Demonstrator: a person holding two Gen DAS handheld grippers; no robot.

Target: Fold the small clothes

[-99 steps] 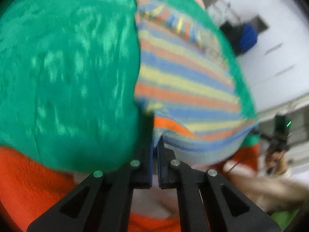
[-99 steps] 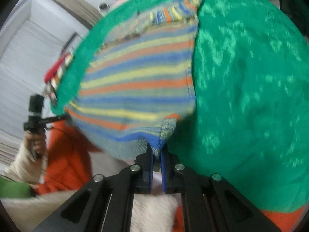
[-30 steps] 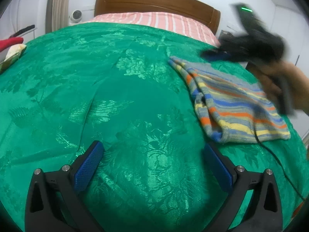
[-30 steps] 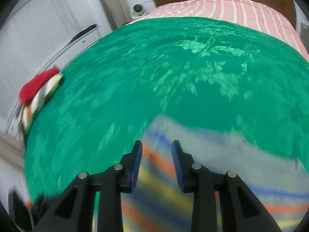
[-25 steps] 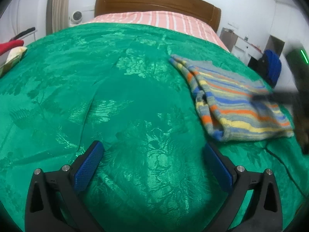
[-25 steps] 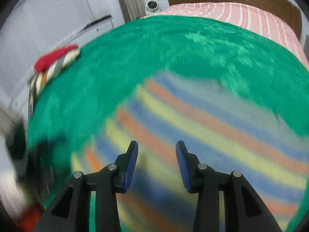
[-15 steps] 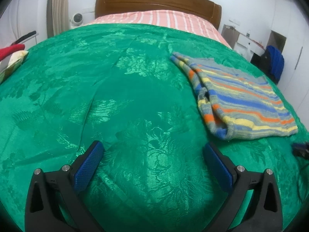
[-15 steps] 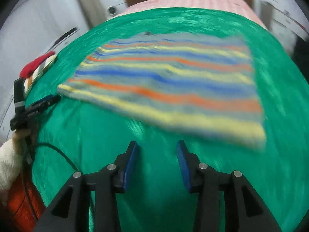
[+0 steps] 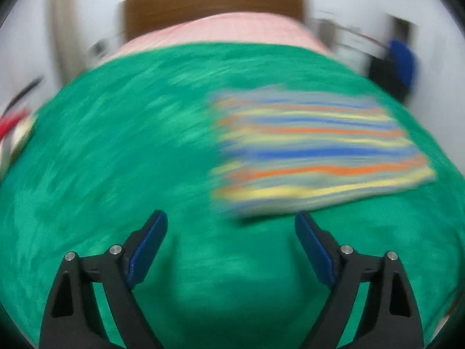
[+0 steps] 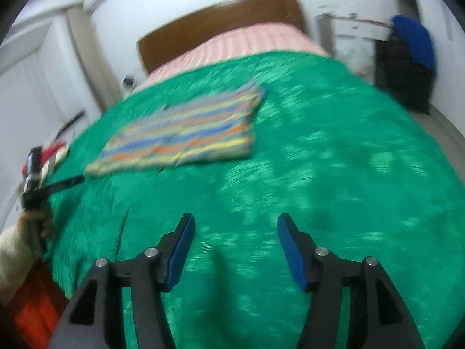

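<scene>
The striped knit garment (image 9: 316,151) lay folded flat on the green bedspread (image 9: 122,151), toward the bed's right side and well short of the pink-striped sheet (image 10: 247,43) at the headboard end, probably set down there as a finished fold. The left gripper (image 9: 231,247) sat just short of its near edge, jaws wide but closing on nothing. The right gripper (image 10: 235,250) was well apart over bare bedspread, jaws opening, empty.
</scene>
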